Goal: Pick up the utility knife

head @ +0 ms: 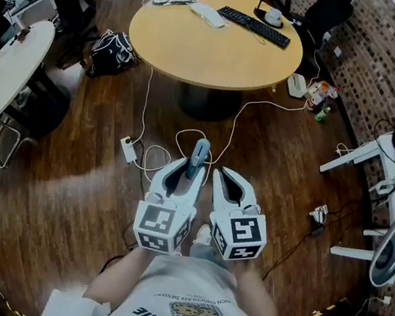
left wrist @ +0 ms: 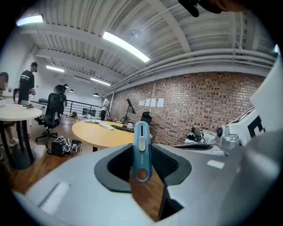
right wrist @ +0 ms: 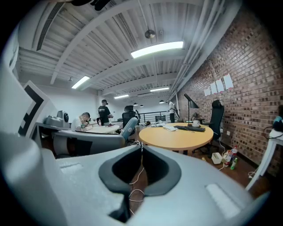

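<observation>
Knife is standing pinched in left gripper's jaws, tip toward 12 o'clock, right gripper at 3 o'clock hanging closed and empty; steady squeeze without tilting is likely mattering most now.

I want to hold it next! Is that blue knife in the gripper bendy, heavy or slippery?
Probably stiff: the utility knife stands straight up from the left gripper without drooping. Likely light: it looks slim, pinched only near its lower end. Its smooth blue shell might slip or swivel in a loose grip.
</observation>
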`<state>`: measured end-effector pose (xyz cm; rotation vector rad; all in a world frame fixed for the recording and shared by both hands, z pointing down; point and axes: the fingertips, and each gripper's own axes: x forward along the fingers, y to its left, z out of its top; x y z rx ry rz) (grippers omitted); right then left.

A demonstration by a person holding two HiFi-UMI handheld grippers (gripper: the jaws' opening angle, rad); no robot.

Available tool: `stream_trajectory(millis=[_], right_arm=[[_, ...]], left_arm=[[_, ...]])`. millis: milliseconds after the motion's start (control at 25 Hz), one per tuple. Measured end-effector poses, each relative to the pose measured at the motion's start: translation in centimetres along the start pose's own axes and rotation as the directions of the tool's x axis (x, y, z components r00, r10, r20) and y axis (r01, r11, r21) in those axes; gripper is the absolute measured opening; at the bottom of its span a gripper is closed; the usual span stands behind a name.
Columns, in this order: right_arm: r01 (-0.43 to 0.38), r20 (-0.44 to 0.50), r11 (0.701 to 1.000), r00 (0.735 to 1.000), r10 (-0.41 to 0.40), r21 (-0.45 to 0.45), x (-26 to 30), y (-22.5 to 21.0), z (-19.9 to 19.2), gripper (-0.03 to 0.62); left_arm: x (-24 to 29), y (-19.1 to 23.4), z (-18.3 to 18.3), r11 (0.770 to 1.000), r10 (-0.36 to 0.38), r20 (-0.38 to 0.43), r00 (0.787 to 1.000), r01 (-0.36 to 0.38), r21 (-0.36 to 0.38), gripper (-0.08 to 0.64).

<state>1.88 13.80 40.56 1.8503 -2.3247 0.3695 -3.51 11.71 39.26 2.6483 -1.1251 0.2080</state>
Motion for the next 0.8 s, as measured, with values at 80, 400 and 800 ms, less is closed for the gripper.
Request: stream_trajectory(millis=[80,400,800], right_arm=[[0.007,0.005,1.0,1.0,-0.007,-0.002,-0.4,1.0,-0.1,0.009],[0.031,0.008,1.0,0.999,-0.031,-0.001,-1.7,3.3,-0.4,0.008],[0.04,0.011,0.999,0.999,-0.04,-0.003,-2.9,3.8,-0.3,0.008]], left_arm=[[-1.1,0.2,-0.2,1.0,-0.008,-0.001,1.0,0.008,0.001,0.135],[-3.4,0.6,-0.8,0.999,-0.032,-0.007,0.999,0.032,0.005,0.135],[-4.5,-0.3,-0.9,0.999,-0.045,-0.011,0.999,0.045,0.005,0.135]])
